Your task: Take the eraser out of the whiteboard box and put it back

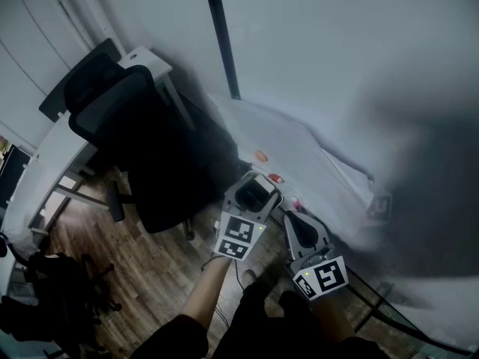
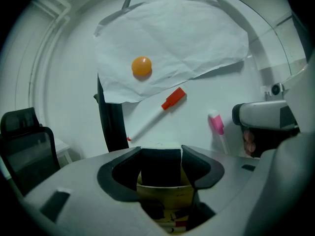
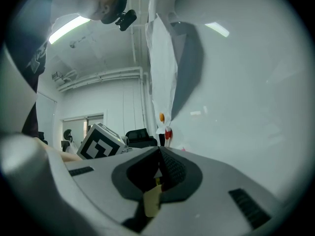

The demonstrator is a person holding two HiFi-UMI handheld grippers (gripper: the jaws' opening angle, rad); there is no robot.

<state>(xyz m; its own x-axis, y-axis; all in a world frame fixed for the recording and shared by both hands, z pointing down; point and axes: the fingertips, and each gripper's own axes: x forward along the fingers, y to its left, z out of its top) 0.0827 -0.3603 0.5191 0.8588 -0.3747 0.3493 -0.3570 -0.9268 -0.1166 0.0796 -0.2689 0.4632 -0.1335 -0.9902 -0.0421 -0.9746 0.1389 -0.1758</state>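
Note:
The black eraser (image 2: pixel 161 167) stands upright in a yellowish whiteboard box (image 2: pixel 162 193), its pale top edge level with the jaw tips. My left gripper (image 2: pixel 161 156) has its jaws spread wide and set flush against both sides of the eraser, with no gap showing. In the head view the left gripper (image 1: pixel 258 188) is held against the foot of the whiteboard (image 1: pixel 337 66). Just to its right, my right gripper (image 1: pixel 299 223) is held level beside the board. In its own view the right gripper (image 3: pixel 158 168) has its pads meeting, with nothing between them.
On the board hang a creased white paper (image 2: pixel 172 43) under an orange magnet (image 2: pixel 141 66), a red-capped marker (image 2: pixel 160 109) and a pink-capped marker (image 2: pixel 216 124). Markers (image 2: pixel 172 225) lie low in the box. A black office chair (image 1: pixel 142 140) and a white desk (image 1: pixel 45 178) stand to the left.

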